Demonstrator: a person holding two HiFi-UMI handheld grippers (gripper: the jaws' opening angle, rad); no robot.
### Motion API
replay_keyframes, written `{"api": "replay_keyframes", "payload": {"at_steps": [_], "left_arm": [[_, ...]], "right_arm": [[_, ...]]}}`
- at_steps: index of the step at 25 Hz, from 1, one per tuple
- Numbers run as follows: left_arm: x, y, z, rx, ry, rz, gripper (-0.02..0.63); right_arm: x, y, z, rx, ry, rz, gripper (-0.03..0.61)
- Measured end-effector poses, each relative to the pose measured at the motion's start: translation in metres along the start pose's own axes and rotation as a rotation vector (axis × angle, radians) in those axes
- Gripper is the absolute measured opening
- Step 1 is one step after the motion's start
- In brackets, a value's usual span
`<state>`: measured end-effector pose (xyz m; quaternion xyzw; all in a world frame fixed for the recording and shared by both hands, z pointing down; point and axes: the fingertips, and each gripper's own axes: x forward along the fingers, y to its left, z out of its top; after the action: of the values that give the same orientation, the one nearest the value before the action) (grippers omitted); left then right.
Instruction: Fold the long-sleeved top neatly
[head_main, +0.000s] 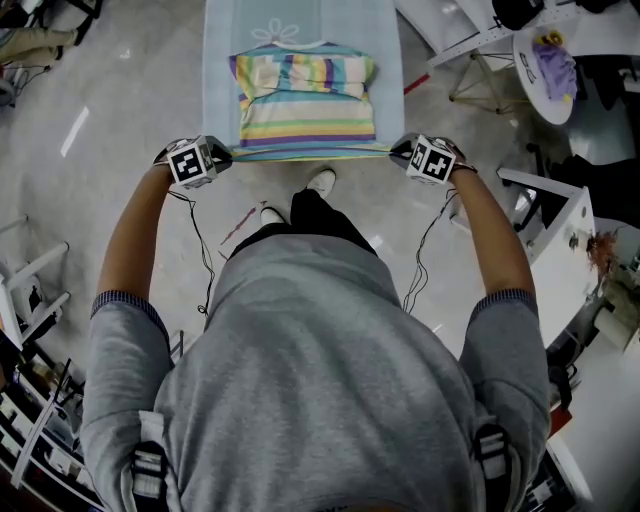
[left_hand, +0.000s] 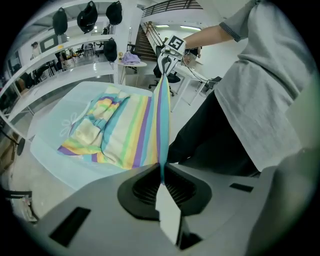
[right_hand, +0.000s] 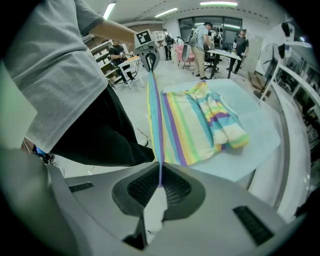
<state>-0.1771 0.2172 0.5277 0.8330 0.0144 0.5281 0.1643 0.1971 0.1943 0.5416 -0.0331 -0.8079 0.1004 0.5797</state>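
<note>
Both arms reach forward and down, nearly straight and about shoulder-wide. The left arm (head_main: 135, 235) ends in the left gripper (head_main: 226, 156) and the right arm (head_main: 492, 235) in the right gripper (head_main: 396, 150). Both grippers point steeply down, level with each other and well apart, with their tips turned inward. Each has its jaws closed tight on one end of the near hem of the top (head_main: 305, 100), the thin cloth pinched between the ribbed pads (left_hand: 145, 186).
</note>
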Motion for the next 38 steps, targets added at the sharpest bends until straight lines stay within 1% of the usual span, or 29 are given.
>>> {"api": "replay_keyframes", "payload": {"at_steps": [7,11,16,20,23,26,31,35,38], "left_arm": [[-0.008,0.036,0.006,-0.051,0.002,0.016,0.038],[-0.018,0.053,0.009,-0.072,-0.015,0.045,0.038],[-0.023,0.077,0.012,-0.074,-0.021,0.054,0.040],[-0.024,0.098,0.015,-0.068,-0.032,0.047,0.040],[-0.026,0.113,0.011,-0.069,-0.040,0.030,0.040],[-0.032,0.131,0.014,-0.049,-0.034,0.021,0.040],[-0.033,0.152,0.017,-0.051,-0.048,0.031,0.039],[-0.031,0.189,0.017,-0.051,-0.051,0.039,0.040],[-0.029,0.218,0.017,-0.069,-0.057,0.033,0.040]], "right_arm": [[-0.008,-0.045,0.009,-0.016,-0.009,-0.006,0.025],[-0.012,-0.063,0.017,-0.041,-0.030,-0.014,0.025],[-0.008,-0.088,0.021,-0.057,-0.018,-0.023,0.025],[-0.009,-0.109,0.023,-0.028,0.001,-0.021,0.025],[-0.011,-0.131,0.033,-0.004,-0.013,-0.034,0.025],[-0.015,-0.149,0.040,0.020,-0.028,-0.045,0.025],[-0.005,-0.171,0.039,0.023,-0.004,-0.043,0.025],[0.005,-0.205,0.042,0.040,0.007,-0.045,0.026],[0.011,-0.236,0.047,0.065,0.000,-0.047,0.026]]}}
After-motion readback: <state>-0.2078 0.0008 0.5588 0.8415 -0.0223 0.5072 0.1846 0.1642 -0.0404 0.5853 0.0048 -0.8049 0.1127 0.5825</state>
